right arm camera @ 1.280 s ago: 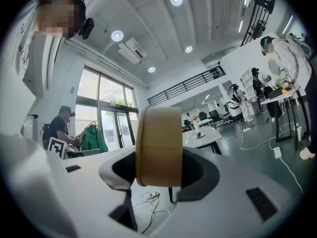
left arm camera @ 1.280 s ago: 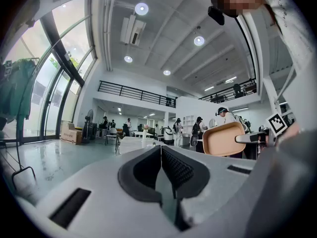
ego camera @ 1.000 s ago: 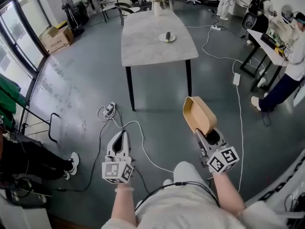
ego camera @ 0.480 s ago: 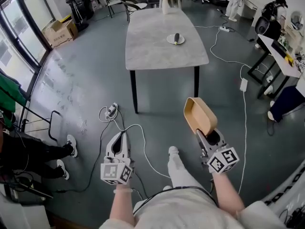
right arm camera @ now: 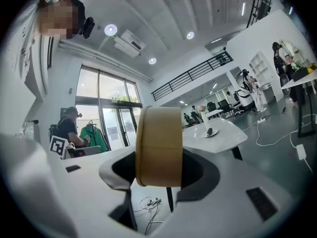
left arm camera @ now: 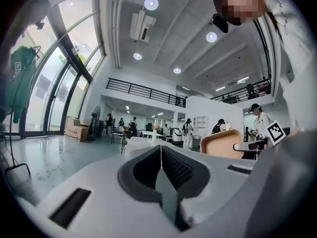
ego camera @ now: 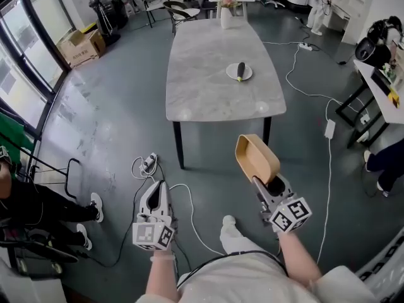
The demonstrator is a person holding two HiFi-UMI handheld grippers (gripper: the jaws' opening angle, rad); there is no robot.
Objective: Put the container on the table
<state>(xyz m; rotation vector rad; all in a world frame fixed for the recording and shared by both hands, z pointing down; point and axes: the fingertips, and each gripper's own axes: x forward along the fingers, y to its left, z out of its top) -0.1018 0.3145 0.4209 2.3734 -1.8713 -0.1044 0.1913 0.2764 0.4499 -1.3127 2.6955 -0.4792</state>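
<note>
- Tool state: the right gripper (ego camera: 262, 183) has its jaws part-way apart and clamped on one end of the tan container (ego camera: 256, 158), with the pads pressing its wall from both sides. The left gripper (ego camera: 156, 188) has its jaws together, with nothing between them.
- Load position: the container projects forward of the right gripper's jaws, clear of the floor. It is tipped on edge, with its open side turned toward the left gripper. It is not yet over the table (ego camera: 208, 74), which lies ahead of both grippers and well apart from them.
- Step in hand, as judged: carry the container to the table.
- Hold the clamp steady during the carry. A grip on one end leaves the far end free to swing, so avoid sudden stops.
- Approach the near edge with the container above the level of the tabletop. The far end leads and would strike the edge first if carried low.
- Before release, roll the right gripper until the container's base faces down. Released on edge, it is likely to topple.
- Select a bare area at the near end. The plate (ego camera: 239, 72) with a dark object on it sits further ahead, and the vase (ego camera: 226, 16) stands at the far end. Stay away from both.
- The cables (ego camera: 151, 164) on the floor ahead of the left gripper pose a trip risk.
- Open the jaws only when the base rests flat, then withdraw straight back.
</note>
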